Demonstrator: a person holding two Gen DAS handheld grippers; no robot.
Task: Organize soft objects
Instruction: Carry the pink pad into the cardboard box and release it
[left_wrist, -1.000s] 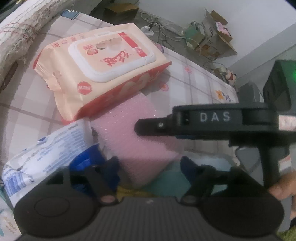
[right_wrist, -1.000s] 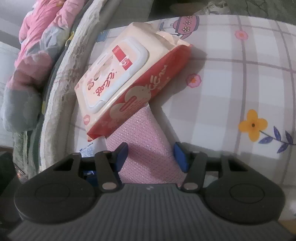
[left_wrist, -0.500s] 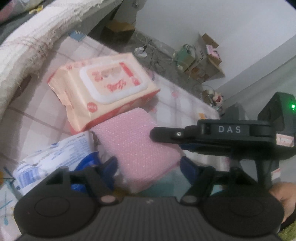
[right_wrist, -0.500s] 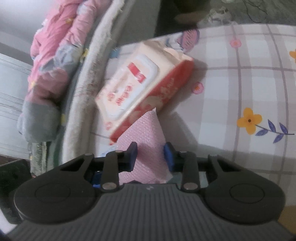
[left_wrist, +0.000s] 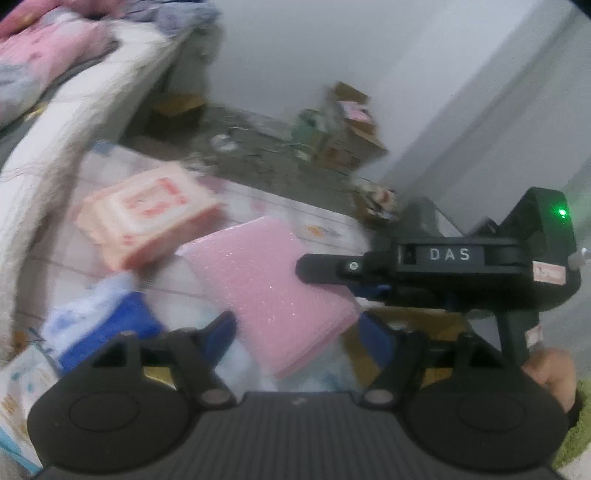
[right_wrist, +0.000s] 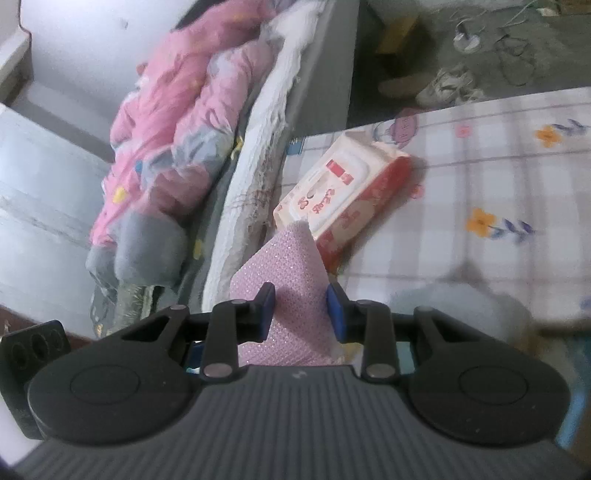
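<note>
The pink sponge pad (left_wrist: 273, 284) hangs in the air between my two tongs: my right tongs (right_wrist: 300, 312) are clenched on one corner so it peaks up between the blue pads, and my left tongs (left_wrist: 295, 339) straddle its near edge, whether pressing I cannot tell. Beyond it at about eleven o'clock, a peach pack of wet wipes (right_wrist: 343, 195) lies flat on the flowered counter (right_wrist: 498, 177). No bin or box for sorting shows.

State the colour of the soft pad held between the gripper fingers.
Pink, with a fine dotted, glittery texture: the pink pad, clearest in the right wrist view.
</note>
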